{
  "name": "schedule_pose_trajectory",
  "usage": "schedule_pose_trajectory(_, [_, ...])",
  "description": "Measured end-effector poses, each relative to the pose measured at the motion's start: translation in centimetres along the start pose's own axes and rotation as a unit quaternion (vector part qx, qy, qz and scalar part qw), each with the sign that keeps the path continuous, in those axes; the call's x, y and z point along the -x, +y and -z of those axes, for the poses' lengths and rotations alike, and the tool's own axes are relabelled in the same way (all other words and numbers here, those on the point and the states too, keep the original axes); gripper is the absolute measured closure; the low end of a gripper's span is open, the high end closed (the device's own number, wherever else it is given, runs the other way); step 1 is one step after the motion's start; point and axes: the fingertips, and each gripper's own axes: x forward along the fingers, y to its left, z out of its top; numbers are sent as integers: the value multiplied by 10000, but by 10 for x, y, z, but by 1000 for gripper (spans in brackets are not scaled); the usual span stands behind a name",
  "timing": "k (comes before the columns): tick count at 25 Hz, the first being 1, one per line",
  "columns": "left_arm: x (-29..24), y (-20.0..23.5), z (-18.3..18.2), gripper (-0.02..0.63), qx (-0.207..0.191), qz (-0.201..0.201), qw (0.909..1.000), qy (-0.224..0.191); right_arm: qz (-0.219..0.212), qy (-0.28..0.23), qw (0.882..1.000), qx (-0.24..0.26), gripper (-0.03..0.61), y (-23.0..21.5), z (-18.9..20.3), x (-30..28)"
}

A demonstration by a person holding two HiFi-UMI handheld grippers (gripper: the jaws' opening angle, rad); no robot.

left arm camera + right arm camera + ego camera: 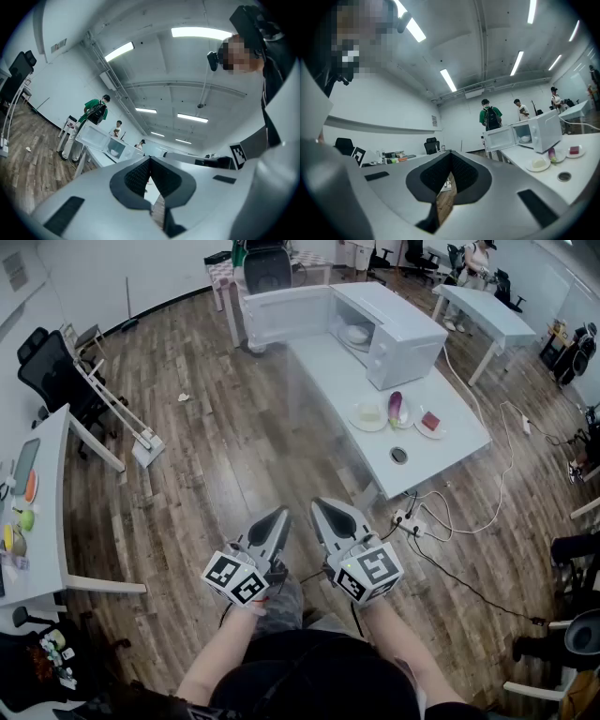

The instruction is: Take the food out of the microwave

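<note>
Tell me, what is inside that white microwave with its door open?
A white bowl sits inside the white box-shaped microwave. Whatever the bowl holds is hidden below its rim and cannot be seen.

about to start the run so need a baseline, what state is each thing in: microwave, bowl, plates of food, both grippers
microwave: door swung wide open
bowl: inside the microwave, not yet taken out
plate of pale food: on the table, in front of the microwave
eggplant: lying next to that plate
plate of red food: on the table, right of the eggplant
left gripper: shut, empty, well short of the table
right gripper: shut, empty, well short of the table
</note>
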Motion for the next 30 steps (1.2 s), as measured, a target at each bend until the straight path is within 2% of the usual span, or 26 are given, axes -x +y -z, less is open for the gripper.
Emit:
schedule_pose_trajectory(4, [-14, 15, 10, 603, -37, -60, 9999, 129, 52, -12, 10000, 24, 561, -16, 0, -10])
schedule_pose_trajectory(10, [-77, 59, 4, 603, -111, 64, 9998, 137, 318, 21, 9991, 272, 561, -65, 1, -58])
schedule_pose_trajectory(14, [-128, 112, -5, 603, -184, -7, 9995, 239, 529, 89, 9980, 336, 560, -111, 0, -110])
schedule_pose_trajectory(19, [-185, 186, -35, 603, -830, -259, 9952, 439, 660, -83, 9975, 246, 561, -160, -10, -187])
schedule_pose_trajectory(22, [-212, 227, -58, 603, -1070, -268, 9929, 436, 731, -210, 9968, 226, 561, -183, -16, -235])
schedule_pose_trajectory(25, [-232, 261, -73, 603, -1148, -250, 9922, 428, 774, -275, 9965, 158, 561, -200, -18, -275])
schedule_pose_trajectory(30, [-250, 303, -82, 603, -1028, -330, 9932, 440, 876, -212, 9959, 120, 560, -216, -16, -314])
